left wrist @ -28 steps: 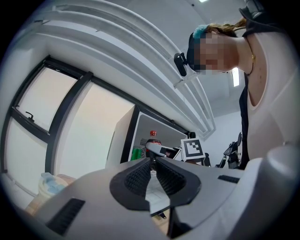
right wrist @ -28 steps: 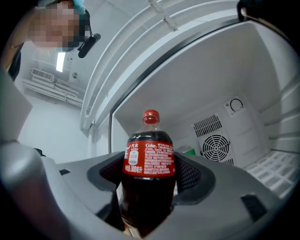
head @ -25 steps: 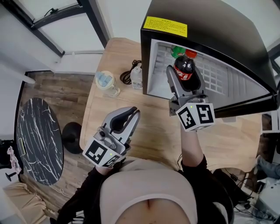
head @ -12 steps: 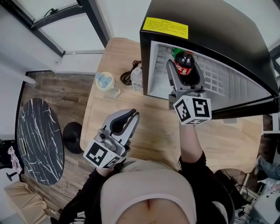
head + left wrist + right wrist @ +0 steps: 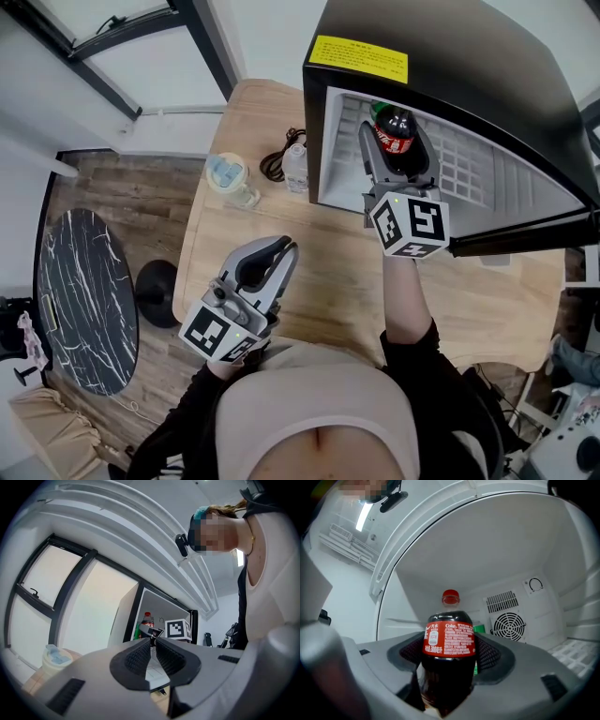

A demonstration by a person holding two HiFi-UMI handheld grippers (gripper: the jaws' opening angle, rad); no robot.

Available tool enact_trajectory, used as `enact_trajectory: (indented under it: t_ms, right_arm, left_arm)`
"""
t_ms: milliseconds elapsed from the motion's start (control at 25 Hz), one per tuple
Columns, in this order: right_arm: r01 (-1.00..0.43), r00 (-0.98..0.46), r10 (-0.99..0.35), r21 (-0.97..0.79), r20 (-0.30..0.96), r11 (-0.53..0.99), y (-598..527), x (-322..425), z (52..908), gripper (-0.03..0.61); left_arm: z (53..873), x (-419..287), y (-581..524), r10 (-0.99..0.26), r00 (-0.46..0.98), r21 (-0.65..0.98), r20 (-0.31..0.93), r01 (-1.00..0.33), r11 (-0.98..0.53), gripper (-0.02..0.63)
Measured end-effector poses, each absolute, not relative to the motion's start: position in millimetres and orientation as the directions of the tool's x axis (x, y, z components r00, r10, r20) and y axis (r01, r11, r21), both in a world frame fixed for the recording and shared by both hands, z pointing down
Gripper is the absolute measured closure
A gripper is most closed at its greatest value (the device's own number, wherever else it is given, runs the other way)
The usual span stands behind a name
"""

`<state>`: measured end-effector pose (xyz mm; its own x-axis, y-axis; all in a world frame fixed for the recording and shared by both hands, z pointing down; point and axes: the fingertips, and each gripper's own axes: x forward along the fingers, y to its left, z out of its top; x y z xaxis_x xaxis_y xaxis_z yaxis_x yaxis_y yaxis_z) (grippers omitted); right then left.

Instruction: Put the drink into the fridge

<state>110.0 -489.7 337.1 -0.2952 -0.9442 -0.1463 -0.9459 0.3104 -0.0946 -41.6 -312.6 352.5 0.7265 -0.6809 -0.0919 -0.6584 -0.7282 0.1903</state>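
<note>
A dark cola bottle (image 5: 395, 134) with a red cap and red label is held upright inside the open black mini fridge (image 5: 469, 66). My right gripper (image 5: 397, 155) is shut on the cola bottle (image 5: 449, 651), its jaws reaching into the white fridge interior (image 5: 497, 555). A green bottle (image 5: 480, 629) shows just behind the cola, mostly hidden. My left gripper (image 5: 267, 258) hangs over the wooden table (image 5: 309, 272) near the person's body, its jaws shut with nothing between them (image 5: 153, 649).
On the table left of the fridge stand a lidded plastic cup (image 5: 228, 178), a small clear bottle (image 5: 295, 167) and a black cable (image 5: 275, 161). A round dark marble table (image 5: 84, 300) stands on the floor at left. The fridge back wall has a fan grille (image 5: 509, 626).
My right gripper has carried the cola bottle upward in the view, deeper into the fridge. The left gripper has stayed where it was.
</note>
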Motion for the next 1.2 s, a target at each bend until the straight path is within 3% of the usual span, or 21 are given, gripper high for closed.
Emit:
enact_trajectory:
  t_ms: [440, 1200]
  right_arm:
    - [-0.960, -0.280, -0.955, 0.060, -0.095, 0.275, -496, 98, 347, 0.250]
    - [-0.968, -0.250, -0.963, 0.051, -0.102, 0.246, -483, 103, 347, 0.250]
  left_arm:
    - [352, -42, -314, -0.680, 0.727, 0.191, -0.095, -0.657, -0.729, 0.572]
    - [348, -39, -312, -0.669, 0.735, 0.185, -0.108, -0.646, -0.740, 0.572]
